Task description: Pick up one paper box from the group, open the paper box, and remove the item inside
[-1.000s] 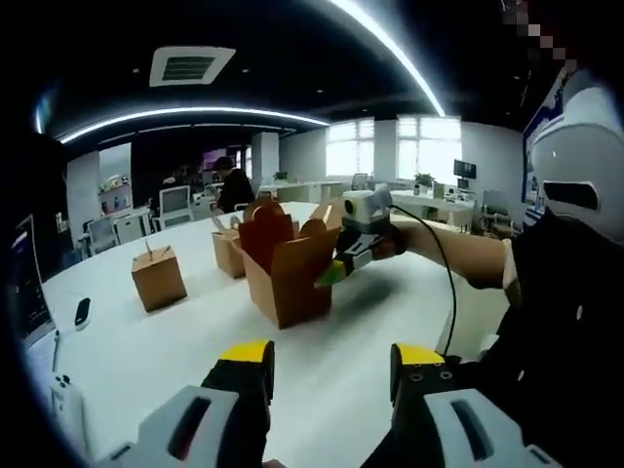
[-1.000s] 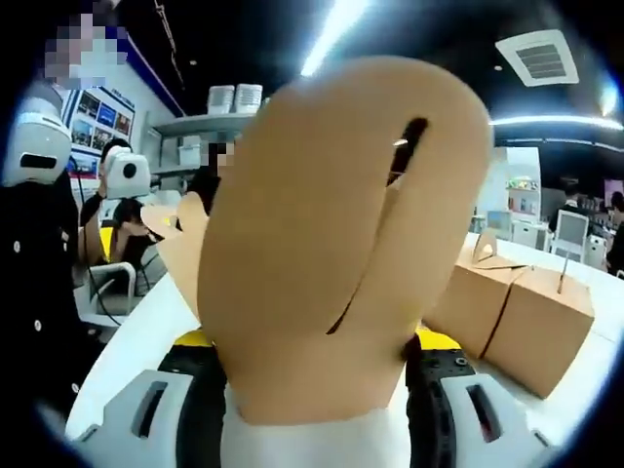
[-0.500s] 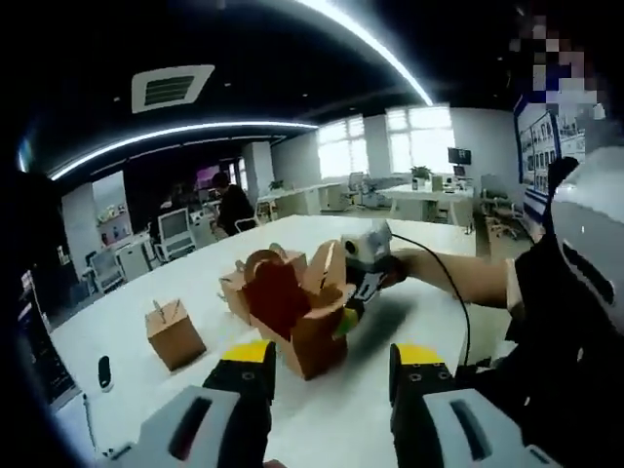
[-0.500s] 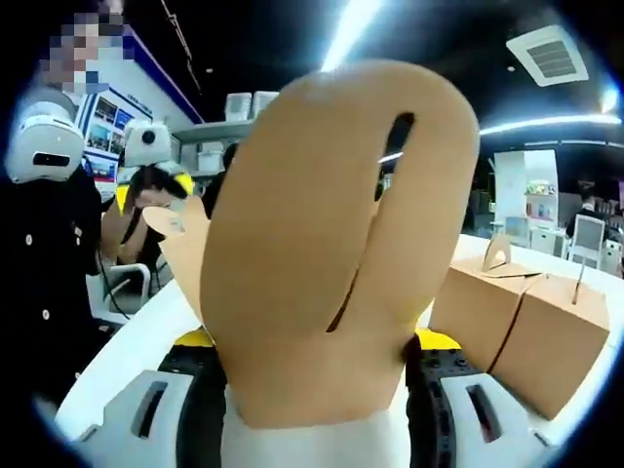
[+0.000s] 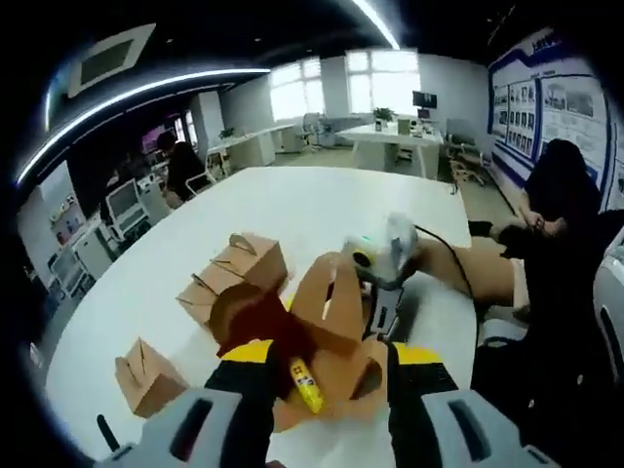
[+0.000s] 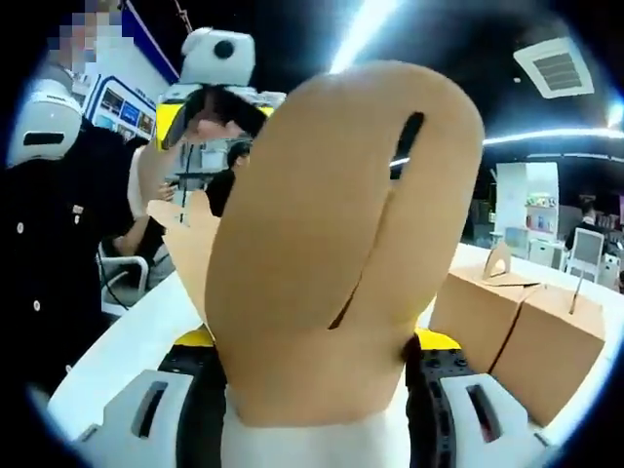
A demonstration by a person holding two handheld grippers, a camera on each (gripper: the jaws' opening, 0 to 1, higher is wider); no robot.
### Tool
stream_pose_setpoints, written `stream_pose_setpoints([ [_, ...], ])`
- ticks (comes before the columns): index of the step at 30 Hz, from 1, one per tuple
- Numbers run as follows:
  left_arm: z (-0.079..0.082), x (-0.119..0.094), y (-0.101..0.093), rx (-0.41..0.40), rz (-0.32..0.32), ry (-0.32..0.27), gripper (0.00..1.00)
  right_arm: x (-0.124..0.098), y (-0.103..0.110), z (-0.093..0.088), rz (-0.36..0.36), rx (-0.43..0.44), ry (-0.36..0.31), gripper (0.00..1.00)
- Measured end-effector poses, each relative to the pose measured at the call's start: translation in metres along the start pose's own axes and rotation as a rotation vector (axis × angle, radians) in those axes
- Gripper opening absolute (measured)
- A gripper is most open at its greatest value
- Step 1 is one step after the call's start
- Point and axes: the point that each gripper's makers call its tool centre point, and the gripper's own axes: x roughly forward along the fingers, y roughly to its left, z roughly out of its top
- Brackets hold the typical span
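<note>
Right gripper view: flap (image 6: 331, 244) between jaws.

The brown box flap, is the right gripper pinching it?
Touching. In the right gripper view, the flap rises from between the right gripper fingers, clamped.

claws: grey bodies, black jaws, yellow tips (image 5: 327, 366) | person: black buttoned top, white helmet (image 6: 39, 122)

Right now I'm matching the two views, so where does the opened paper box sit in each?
Left gripper view: opened paper box low centre, flaps spread, beyond the left gripper.
Right gripper view: its rounded flap at centre, clamped by the right gripper.
Shared landmark: closed box pair, left of it in the first, lower right in the second.
</note>
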Motion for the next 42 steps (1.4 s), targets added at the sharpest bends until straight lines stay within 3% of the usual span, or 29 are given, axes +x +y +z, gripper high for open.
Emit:
stream_pose_setpoints([
  [3, -0.006, 0.016, 0.012, -0.054, -0.004, 0.087, 0.35, 0.000, 0.000, -0.001, -0.002, -0.008, 0.009, 0.74],
  [8, -0.010, 0.039, 0.027, -0.056, 0.013, 0.138, 0.33, 0.000, 0.002, -0.002, -0.004, -0.021, 0.021, 0.74],
  [11, -0.026, 0.051, 0.023, -0.046, -0.002, 0.222, 0.32, 0.000, 0.002, -0.003, -0.005, -0.029, 0.027, 0.74],
  [14, -0.040, 0.064, 0.029, -0.032, 0.036, 0.300, 0.30, -0.001, 0.001, -0.003, -0.006, -0.030, 0.029, 0.74],
  [16, -0.050, 0.072, 0.026, -0.038, 0.025, 0.353, 0.30, -0.001, 0.001, -0.004, -0.008, -0.034, 0.033, 0.74],
  [28, -0.068, 0.108, 0.017, -0.034, 0.003, 0.454, 0.27, -0.002, -0.003, -0.007, -0.015, -0.059, 0.050, 0.74],
  [30, -0.075, 0.112, 0.008, -0.039, 0.008, 0.477, 0.27, -0.002, -0.003, -0.007, -0.015, -0.065, 0.052, 0.74],
  [35, -0.079, 0.115, 0.025, -0.049, 0.044, 0.498, 0.23, -0.003, -0.006, -0.009, -0.018, -0.072, 0.063, 0.75],
  [42, -0.091, 0.116, 0.031, -0.070, 0.061, 0.514, 0.25, -0.003, -0.007, -0.009, -0.017, -0.082, 0.066, 0.75],
])
